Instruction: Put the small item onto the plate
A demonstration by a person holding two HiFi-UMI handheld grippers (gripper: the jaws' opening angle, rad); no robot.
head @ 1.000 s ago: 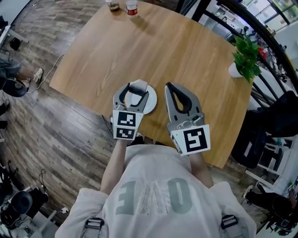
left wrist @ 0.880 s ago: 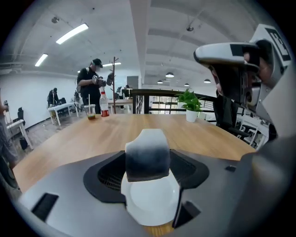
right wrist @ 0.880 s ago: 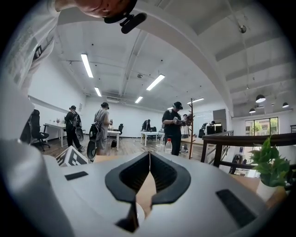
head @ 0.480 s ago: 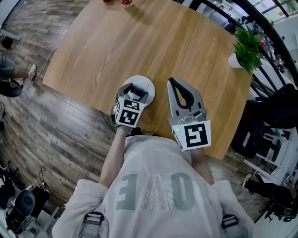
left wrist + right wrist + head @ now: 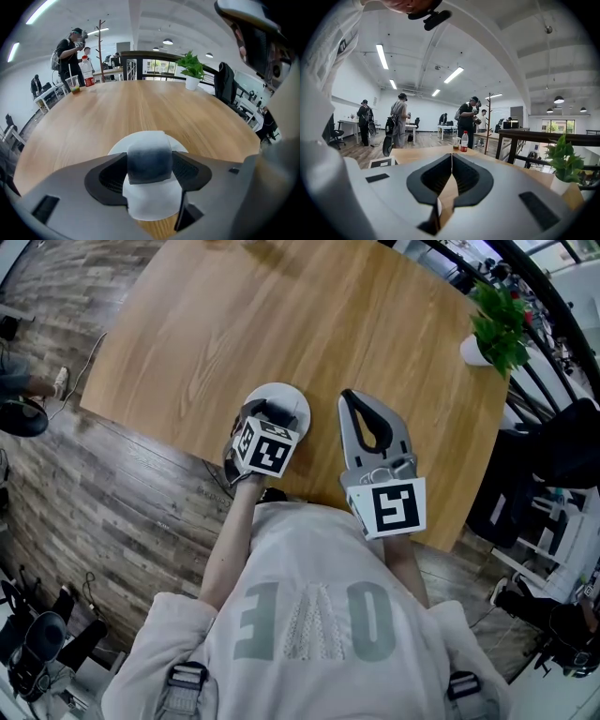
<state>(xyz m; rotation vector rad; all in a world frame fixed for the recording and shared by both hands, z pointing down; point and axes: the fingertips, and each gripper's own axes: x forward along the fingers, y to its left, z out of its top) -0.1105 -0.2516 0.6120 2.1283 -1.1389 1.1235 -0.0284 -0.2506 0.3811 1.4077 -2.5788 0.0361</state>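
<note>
A round white plate (image 5: 292, 396) lies on the wooden table near its front edge. My left gripper (image 5: 266, 417) hangs over the plate's near half, tilted down, shut on a small whitish block. In the left gripper view the block (image 5: 150, 161) is pinched between both jaws, and the plate (image 5: 154, 208) shows behind and below it. Whether the block touches the plate I cannot tell. My right gripper (image 5: 350, 397) rests to the right of the plate, shut with nothing in it; in the right gripper view (image 5: 452, 158) its jaws meet above bare wood.
A potted green plant (image 5: 497, 326) stands at the table's far right edge, seen also in the left gripper view (image 5: 191, 71). A bottle (image 5: 86, 71) and a cup (image 5: 73, 84) sit at the far end. People stand beyond the table. A dark chair (image 5: 548, 479) is at right.
My left gripper has tipped more steeply down over the plate, still holding the block. The right gripper has stayed shut beside the plate.
</note>
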